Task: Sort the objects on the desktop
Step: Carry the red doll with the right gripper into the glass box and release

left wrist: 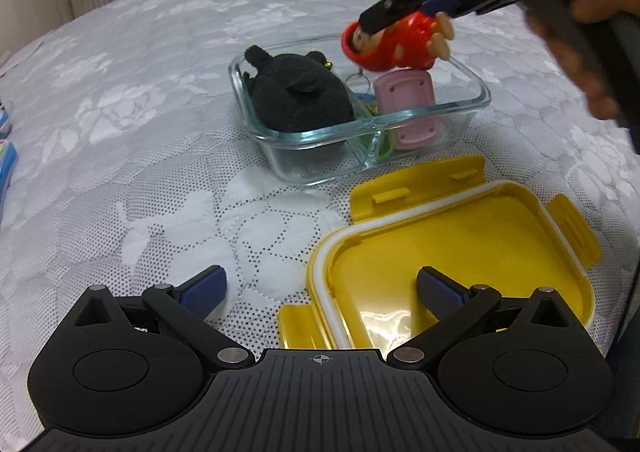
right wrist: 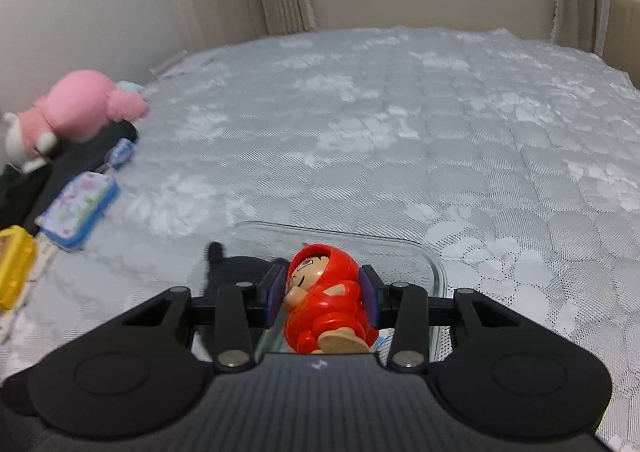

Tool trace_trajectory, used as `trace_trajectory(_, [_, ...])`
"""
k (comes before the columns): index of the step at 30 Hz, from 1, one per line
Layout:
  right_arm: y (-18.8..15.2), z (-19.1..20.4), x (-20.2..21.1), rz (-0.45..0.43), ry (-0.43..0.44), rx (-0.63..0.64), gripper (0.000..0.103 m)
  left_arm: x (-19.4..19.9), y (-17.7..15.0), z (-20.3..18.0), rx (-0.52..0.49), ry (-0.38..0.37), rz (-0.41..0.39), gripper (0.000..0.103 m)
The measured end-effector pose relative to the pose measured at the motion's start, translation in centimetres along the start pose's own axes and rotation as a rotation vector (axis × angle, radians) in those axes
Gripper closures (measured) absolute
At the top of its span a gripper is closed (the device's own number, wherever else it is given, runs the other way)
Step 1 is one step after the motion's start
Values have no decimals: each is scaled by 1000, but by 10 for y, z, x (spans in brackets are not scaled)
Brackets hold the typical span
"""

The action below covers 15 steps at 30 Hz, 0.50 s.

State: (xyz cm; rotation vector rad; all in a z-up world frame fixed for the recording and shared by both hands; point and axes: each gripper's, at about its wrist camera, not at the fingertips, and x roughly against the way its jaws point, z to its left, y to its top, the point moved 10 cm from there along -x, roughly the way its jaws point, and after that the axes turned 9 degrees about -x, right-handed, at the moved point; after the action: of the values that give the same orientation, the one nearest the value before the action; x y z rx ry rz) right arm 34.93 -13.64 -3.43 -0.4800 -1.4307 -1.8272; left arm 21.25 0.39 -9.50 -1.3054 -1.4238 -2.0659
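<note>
A divided glass container (left wrist: pixel 460 107) stands on the lace cloth. Its left half holds a black plush toy (left wrist: pixel 298 93); its right half holds a pink case (left wrist: pixel 408 103) and a key ring. My right gripper (left wrist: pixel 404 13) is shut on a red hooded figurine (left wrist: pixel 394 45) and holds it above the container's far right rim. In the right wrist view the figurine (right wrist: pixel 326 300) sits between the pads of the right gripper (right wrist: pixel 324 292), over the glass container (right wrist: pixel 434 264). My left gripper (left wrist: pixel 320 288) is open and empty, low over the yellow lid (left wrist: pixel 460 252).
The yellow lid lies upside down in front of the container. At the table's left edge lie a pink plush (right wrist: pixel 80 107), a floral blue tin (right wrist: pixel 80 207), a yellow box (right wrist: pixel 14 264) and dark cloth. A wall and curtains stand behind.
</note>
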Motion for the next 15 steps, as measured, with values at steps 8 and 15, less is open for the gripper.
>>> trace_trajectory(8, [-1,-14,-15,-3,-23,1,60,-1,1,1,1,-2,2,0])
trace_trajectory(15, [-6,-24,-9,-8,-70,31,59,-1,0,0,0,-3,3,0])
